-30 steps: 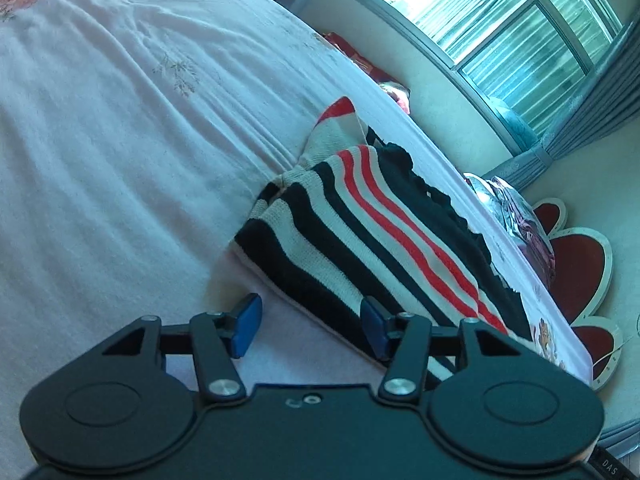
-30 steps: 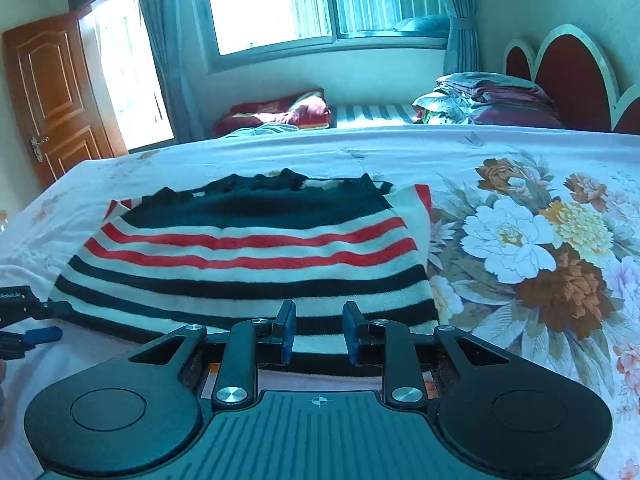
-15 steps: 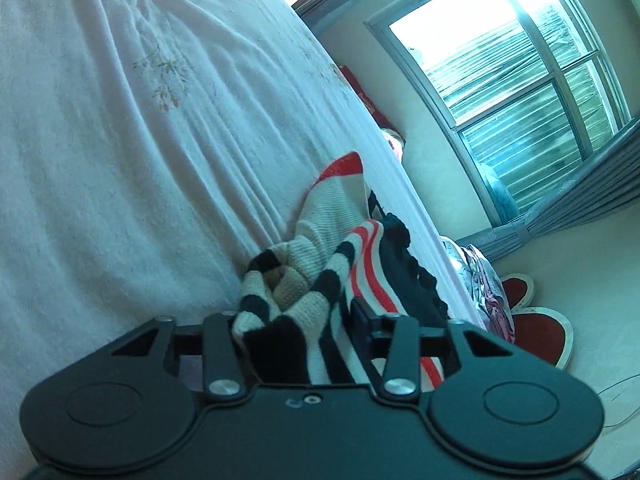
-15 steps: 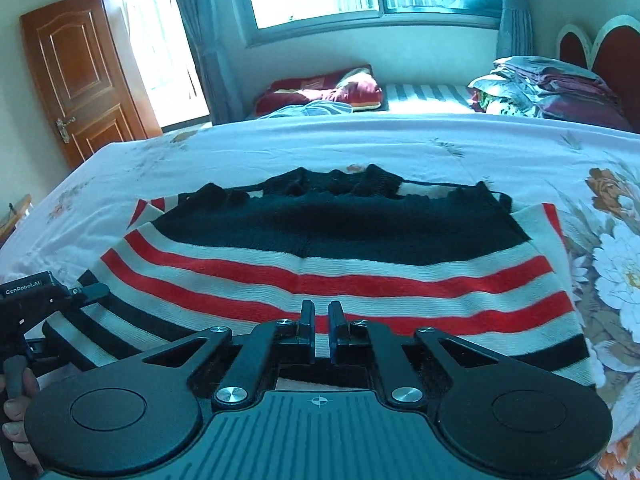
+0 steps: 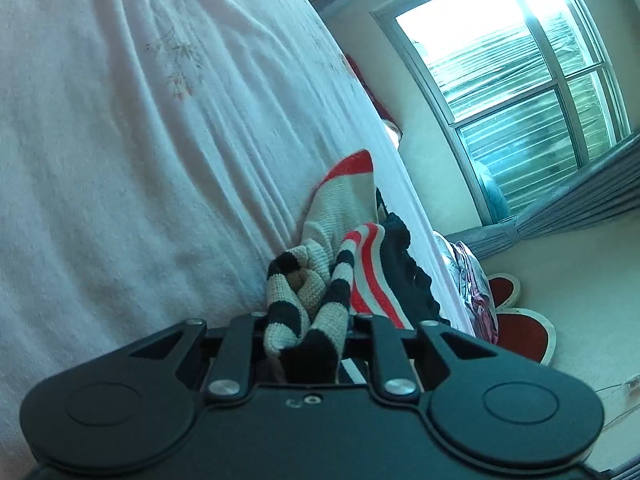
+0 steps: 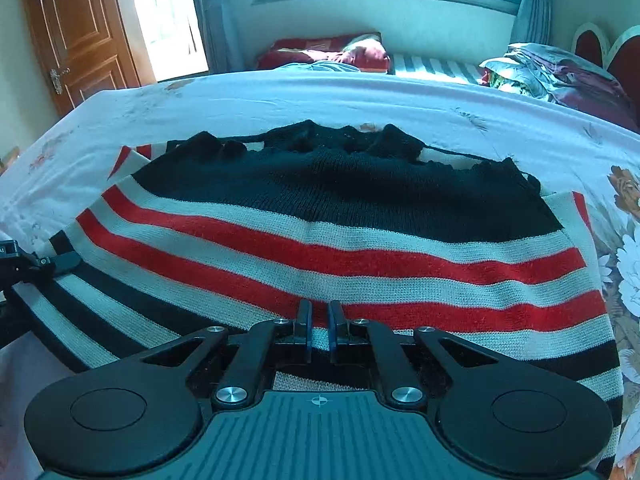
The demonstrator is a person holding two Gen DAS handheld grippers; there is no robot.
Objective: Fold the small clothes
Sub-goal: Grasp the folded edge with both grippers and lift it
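A small knitted sweater with black, white and red stripes lies on the bed. My right gripper is shut on its near hem, lifting it so the cloth spreads away from me. My left gripper is shut on a bunched corner of the same sweater at its left end; its fingers are hidden by the cloth. The left gripper also shows at the left edge of the right wrist view.
The bed has a white floral sheet. Folded bedding is stacked at the far right by a red headboard. A window, curtains and a wooden door lie beyond the bed.
Both grippers closed on the sweater's near edge and lifted it. The left corner is now bunched between the left jaws, and the cloth has moved up and forward.
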